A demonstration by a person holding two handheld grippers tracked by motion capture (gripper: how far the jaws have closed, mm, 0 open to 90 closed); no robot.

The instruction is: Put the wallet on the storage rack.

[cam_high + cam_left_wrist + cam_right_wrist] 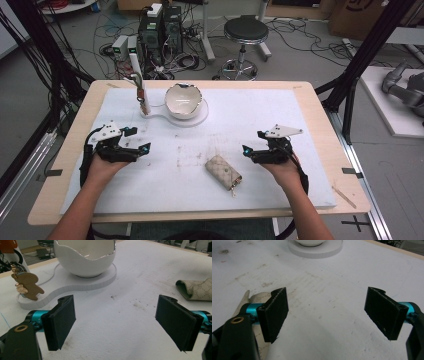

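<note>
Left gripper (136,140) is hovering low over the left side of the white foam mat (280,115), held in the person's left hand (102,167). Its jaws are standing wide apart, gripping nothing and touching nothing; in the left gripper view (117,322) bare mat is showing between the two black pads (61,321).

Right gripper (252,143) is sitting over the right side of the mat, held in the right hand (286,170), pointing toward the centre. Its jaws are likewise spread wide and empty; the right gripper view (327,315) is showing stained mat in the gap.

Beige patterned key pouch (223,170) is lying flat on the mat between the two grippers, nearer the right one, with a small metal clasp at its near end. It is appearing at the right edge of the left gripper view (197,289) and behind the left-hand pad in the right gripper view (255,298). Neither gripper is touching it.

White bowl with a jagged eggshell rim (183,100) is resting on a white keyhole-shaped base (197,120) at the far side of the mat. Beside it, on the base's narrow end, a white post (138,80) is standing upright, with a bear-shaped charm (27,285) hanging against it.
</note>
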